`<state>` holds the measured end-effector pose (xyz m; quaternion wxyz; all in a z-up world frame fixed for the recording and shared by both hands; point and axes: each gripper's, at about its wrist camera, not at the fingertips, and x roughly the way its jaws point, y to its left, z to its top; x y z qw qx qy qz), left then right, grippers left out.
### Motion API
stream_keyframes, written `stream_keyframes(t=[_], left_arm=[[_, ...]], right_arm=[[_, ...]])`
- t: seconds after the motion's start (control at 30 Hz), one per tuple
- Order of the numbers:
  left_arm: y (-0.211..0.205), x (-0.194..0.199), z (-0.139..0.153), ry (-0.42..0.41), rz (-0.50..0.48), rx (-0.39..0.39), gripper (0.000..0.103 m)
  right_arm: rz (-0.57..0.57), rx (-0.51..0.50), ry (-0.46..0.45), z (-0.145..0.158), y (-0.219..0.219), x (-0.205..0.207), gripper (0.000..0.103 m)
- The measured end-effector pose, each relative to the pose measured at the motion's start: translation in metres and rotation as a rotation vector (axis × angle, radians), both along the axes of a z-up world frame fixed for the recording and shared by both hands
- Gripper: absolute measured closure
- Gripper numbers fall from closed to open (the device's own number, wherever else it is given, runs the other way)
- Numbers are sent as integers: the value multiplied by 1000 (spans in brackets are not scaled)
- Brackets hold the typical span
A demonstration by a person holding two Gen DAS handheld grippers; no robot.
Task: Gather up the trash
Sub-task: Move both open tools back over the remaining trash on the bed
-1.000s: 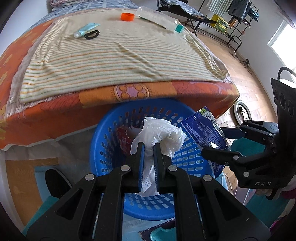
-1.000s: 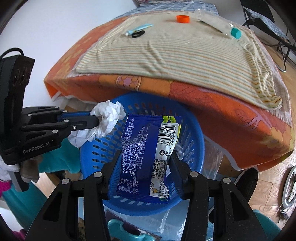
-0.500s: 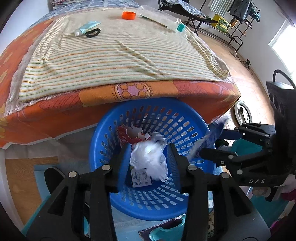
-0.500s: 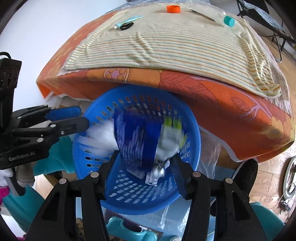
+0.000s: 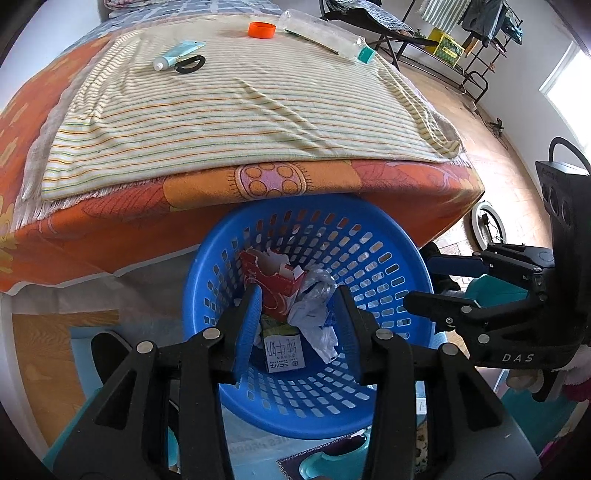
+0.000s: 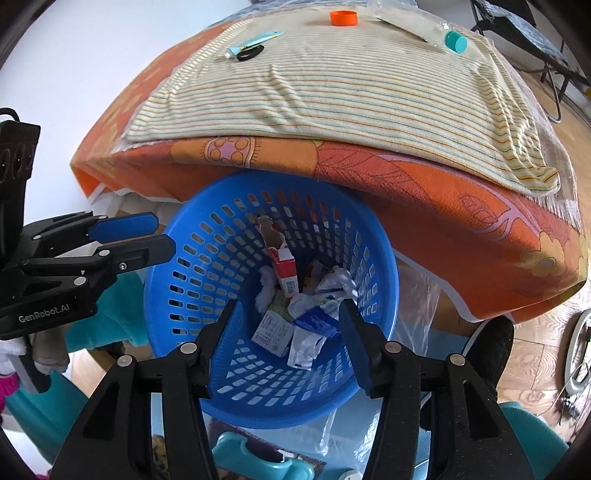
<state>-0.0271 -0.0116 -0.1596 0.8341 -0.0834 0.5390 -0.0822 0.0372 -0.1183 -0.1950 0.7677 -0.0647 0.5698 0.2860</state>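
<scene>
A blue perforated basket (image 5: pixel 402 258) (image 6: pixel 373 236) stands on the floor against the table edge. Inside lie a crumpled white tissue (image 5: pixel 314 314) (image 6: pixel 338 280), a blue snack wrapper (image 6: pixel 317 323), a torn red carton (image 5: pixel 273 284) (image 6: pixel 282 264) and a small white carton (image 5: pixel 284 352) (image 6: pixel 271 332). My left gripper (image 5: pixel 297 301) is open and empty above the basket; it also shows in the right wrist view (image 6: pixel 159 236). My right gripper (image 6: pixel 288 314) is open and empty above the basket; it also shows at the right of the left wrist view (image 5: pixel 421 282).
On the striped cloth (image 5: pixel 240 107) over the orange-covered table lie a small tube (image 5: pixel 177 53) (image 6: pixel 253 42), a black ring (image 5: pixel 189 64) (image 6: pixel 250 53), an orange cap (image 5: pixel 261 29) (image 6: pixel 343 17) and a clear plastic bottle with teal cap (image 5: pixel 325 35) (image 6: pixel 417 24). Racks (image 5: pixel 461 33) stand far right.
Both grippers opened. The white tissue dropped from the left gripper and the blue wrapper from the right gripper, and both now lie in the basket.
</scene>
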Motion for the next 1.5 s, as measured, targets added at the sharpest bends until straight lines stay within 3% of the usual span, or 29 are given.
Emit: stream_keyframes(t=[0.37,0.67,1.03,1.5], left_arm=[[5,3,7,-11,25,-13,62],[20,26,34,-50,66,-18,62],[46,83,68,-88,113,13,62],[95,175,73,-96,178,27,62]], right_arm=[[-17,25,-16,9,2,4,50],[-33,75,-47,30,4,15,50],[-38,134,-104,68,14,48,50],[-94,198,-184,110,22,136,50]])
